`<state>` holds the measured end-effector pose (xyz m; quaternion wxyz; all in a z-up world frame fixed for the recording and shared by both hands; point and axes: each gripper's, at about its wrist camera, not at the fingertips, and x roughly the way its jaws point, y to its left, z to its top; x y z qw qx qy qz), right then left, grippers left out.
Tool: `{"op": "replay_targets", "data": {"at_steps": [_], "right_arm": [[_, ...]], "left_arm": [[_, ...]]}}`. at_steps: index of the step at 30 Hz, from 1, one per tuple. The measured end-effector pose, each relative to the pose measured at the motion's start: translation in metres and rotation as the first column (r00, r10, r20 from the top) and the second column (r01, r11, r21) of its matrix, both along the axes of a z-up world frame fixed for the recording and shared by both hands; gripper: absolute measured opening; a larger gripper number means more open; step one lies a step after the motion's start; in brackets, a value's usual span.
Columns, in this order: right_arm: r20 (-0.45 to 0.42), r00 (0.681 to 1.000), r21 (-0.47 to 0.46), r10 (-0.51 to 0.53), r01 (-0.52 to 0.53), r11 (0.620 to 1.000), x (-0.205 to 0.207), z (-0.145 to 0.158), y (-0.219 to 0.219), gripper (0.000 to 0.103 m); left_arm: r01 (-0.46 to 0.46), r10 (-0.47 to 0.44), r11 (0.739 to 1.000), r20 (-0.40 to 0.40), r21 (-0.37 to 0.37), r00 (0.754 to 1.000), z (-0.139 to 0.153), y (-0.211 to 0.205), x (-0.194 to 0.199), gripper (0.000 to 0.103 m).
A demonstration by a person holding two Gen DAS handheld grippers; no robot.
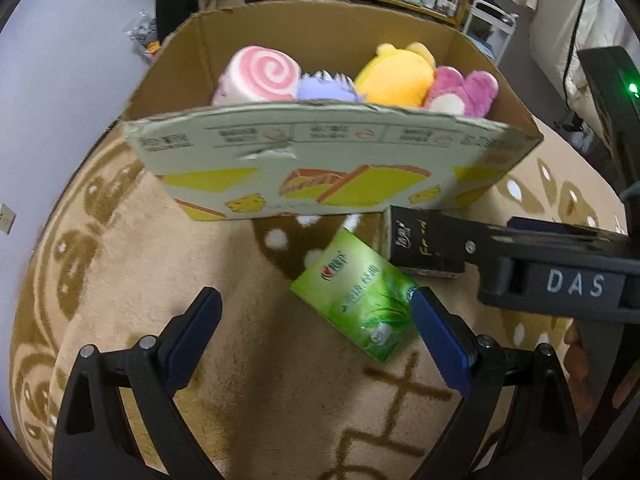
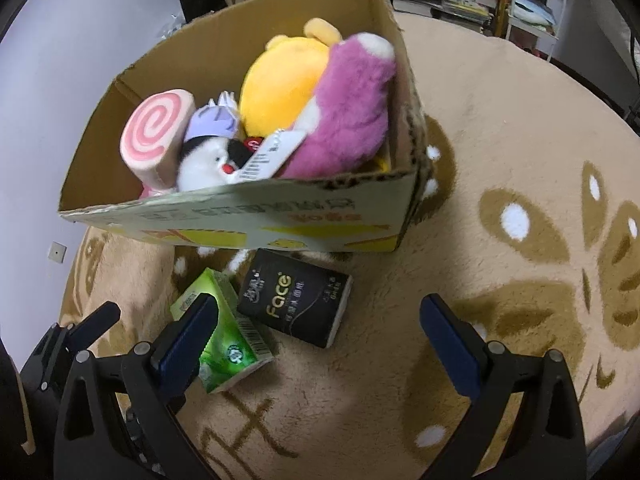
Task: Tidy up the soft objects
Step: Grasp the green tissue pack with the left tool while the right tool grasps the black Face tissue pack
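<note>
Left wrist view looked forward and down along its tool (image 1: 316,312), low and close to the carpet (image 1: 120,280), facing the printed front wall of the cardboard box (image 1: 320,168) nearly square-on. Right wrist view sat higher and further right, angled down over its tool (image 2: 320,320) into the same box (image 2: 248,224) from its front corner. Both views shared the box, the green tissue pack (image 1: 356,296) (image 2: 228,344) and the black tissue pack (image 1: 424,240) (image 2: 296,300).
</note>
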<state>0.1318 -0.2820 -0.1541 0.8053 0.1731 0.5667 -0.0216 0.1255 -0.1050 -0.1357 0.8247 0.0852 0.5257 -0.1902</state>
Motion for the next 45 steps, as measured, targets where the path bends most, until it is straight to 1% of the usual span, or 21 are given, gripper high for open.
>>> {"op": "replay_targets", "data": {"at_steps": [6,9,18,22,31,37,42,45], "right_arm": [[-0.023,1.0,0.042,-0.01,0.011,0.999,0.001,-0.007,-0.004,0.103],[-0.032,0.999,0.049,-0.004,0.006,0.999,0.003,-0.011,-0.003,0.103],[-0.067,0.997,0.033,0.029,-0.027,0.999,0.009,-0.025,0.011,0.103],[-0.075,0.997,0.035,0.018,-0.015,0.999,0.012,-0.031,0.016,0.103],[-0.098,0.995,0.057,-0.036,0.041,0.998,0.013,-0.042,0.01,0.103],[-0.081,0.996,0.048,-0.043,0.047,0.998,0.016,-0.043,0.012,0.103],[-0.095,0.994,0.046,-0.047,0.052,0.998,0.021,-0.048,0.013,0.103],[-0.096,0.994,0.049,-0.057,0.062,0.997,0.026,-0.05,0.013,0.103]], "left_arm": [[0.054,-0.056,0.998,-0.062,-0.021,0.996,-0.009,-0.007,0.001,0.095],[0.066,-0.067,0.998,-0.077,-0.009,0.995,-0.013,-0.011,0.001,0.095],[0.094,-0.093,0.996,-0.116,0.003,0.989,-0.027,-0.024,0.003,0.095],[0.095,-0.093,0.995,-0.121,0.014,0.988,-0.032,-0.028,0.004,0.095],[0.05,-0.046,0.998,-0.119,0.025,0.992,-0.044,-0.032,0.014,0.095],[0.053,-0.047,0.998,-0.11,0.046,0.993,-0.049,-0.043,0.021,0.095],[0.064,-0.055,0.995,-0.107,0.078,0.993,-0.056,-0.056,0.024,0.095],[0.06,-0.052,0.995,-0.105,0.074,0.993,-0.057,-0.059,0.025,0.095]]}}
